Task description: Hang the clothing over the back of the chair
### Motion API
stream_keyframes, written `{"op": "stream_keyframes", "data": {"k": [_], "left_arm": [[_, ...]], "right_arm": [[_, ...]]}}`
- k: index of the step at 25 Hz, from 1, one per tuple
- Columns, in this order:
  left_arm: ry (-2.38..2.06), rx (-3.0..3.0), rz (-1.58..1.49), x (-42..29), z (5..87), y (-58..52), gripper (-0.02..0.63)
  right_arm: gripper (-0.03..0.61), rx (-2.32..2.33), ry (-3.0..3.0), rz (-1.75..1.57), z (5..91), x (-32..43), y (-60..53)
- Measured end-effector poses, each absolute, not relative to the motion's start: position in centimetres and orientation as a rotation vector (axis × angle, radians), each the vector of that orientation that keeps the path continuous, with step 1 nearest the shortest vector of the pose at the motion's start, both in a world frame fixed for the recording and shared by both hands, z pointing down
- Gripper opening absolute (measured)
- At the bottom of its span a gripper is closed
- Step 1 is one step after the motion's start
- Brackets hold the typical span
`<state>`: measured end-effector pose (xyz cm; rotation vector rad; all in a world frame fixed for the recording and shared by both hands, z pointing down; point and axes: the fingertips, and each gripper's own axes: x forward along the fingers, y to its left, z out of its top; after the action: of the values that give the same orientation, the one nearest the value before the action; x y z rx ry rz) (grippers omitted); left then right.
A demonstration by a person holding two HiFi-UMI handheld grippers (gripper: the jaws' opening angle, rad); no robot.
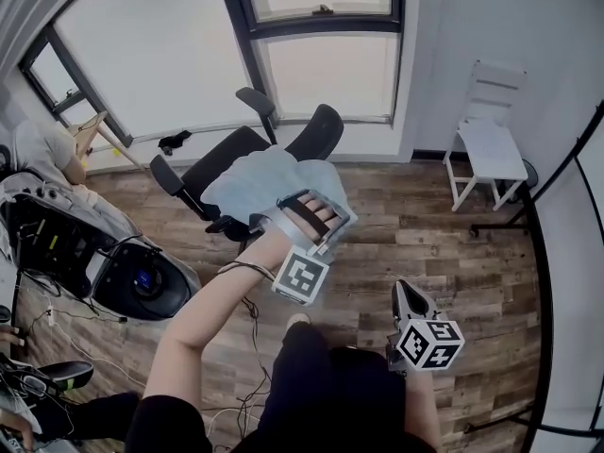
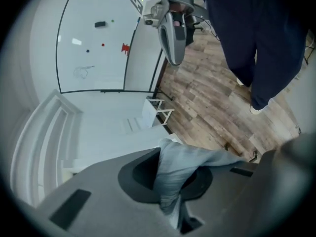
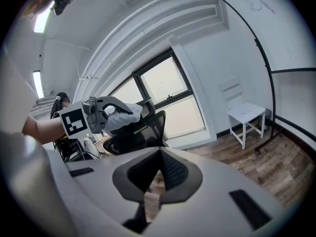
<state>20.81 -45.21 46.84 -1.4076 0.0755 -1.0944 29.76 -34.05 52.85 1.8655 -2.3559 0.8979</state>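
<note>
Head view: we see the left gripper (image 1: pixel 330 217) holding the clothing (image 1: pixel 269 182), pale blue and creased, over the chair (image 1: pixel 316 130). Its long axis runs from the seat toward us.

Left gripper view: the jaws pinch a fold that trails right.

Right gripper view: we find the right gripper (image 3: pixel 159 154) closed and empty.

A white wooden chair (image 1: pixel 491 149) stands by the wall on the wood-plank floor (image 1: pixel 415 243), to the right of the tall dark-framed windows (image 1: pixel 321 64). At the left edge a person (image 1: pixel 42 154) sits near a black rounded machine (image 1: pixel 132 276) — loose cables (image 1: pixel 247 347) trail across the boards. A black-framed whiteboard (image 2: pixel 94 43) carries a few small marks.
</note>
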Motion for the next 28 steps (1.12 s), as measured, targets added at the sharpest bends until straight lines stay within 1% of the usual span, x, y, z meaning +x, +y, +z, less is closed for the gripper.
{"op": "stream_keyframes", "data": {"k": [1, 2, 3, 4, 5, 14, 23, 28], "left_arm": [[0.067, -1.41, -1.088, 20.8, 47.0, -45.1, 0.014], [0.061, -1.419, -1.074, 21.0, 47.2, -44.9, 0.033], [0.058, -1.424, -1.06, 21.2, 47.3, -44.7, 0.116], [0.06, -1.419, -1.05, 21.3, 47.3, -44.6, 0.183], [0.067, -1.411, -1.046, 21.4, 47.2, -44.6, 0.207], [0.14, -1.464, -1.124, 20.0, 47.6, -45.5, 0.23], [0.361, -1.703, -1.137, 18.7, 47.3, -46.3, 0.232], [0.518, -1.925, -1.148, 16.4, 47.8, -45.8, 0.232]], "right_arm": [[-0.002, 1.866, -2.356, 0.9, 53.0, 29.7, -34.1], [0.0, 1.866, -2.356, 0.901, 53.0, 29.6, -34.2], [-0.002, 1.865, -2.357, 0.902, 53.1, 29.6, -34.2], [0.0, 1.863, -2.358, 0.902, 53.1, 29.5, -34.1], [0.0, 1.861, -2.36, 0.903, 53.1, 29.5, -34.1], [0.0, 1.84, -2.373, 0.902, 53.1, 29.3, -34.1], [0.0, 1.828, -2.375, 0.91, 53.3, 29.6, -33.8], [0.0, 1.808, -2.382, 0.912, 53.3, 29.3, -33.8]]}}
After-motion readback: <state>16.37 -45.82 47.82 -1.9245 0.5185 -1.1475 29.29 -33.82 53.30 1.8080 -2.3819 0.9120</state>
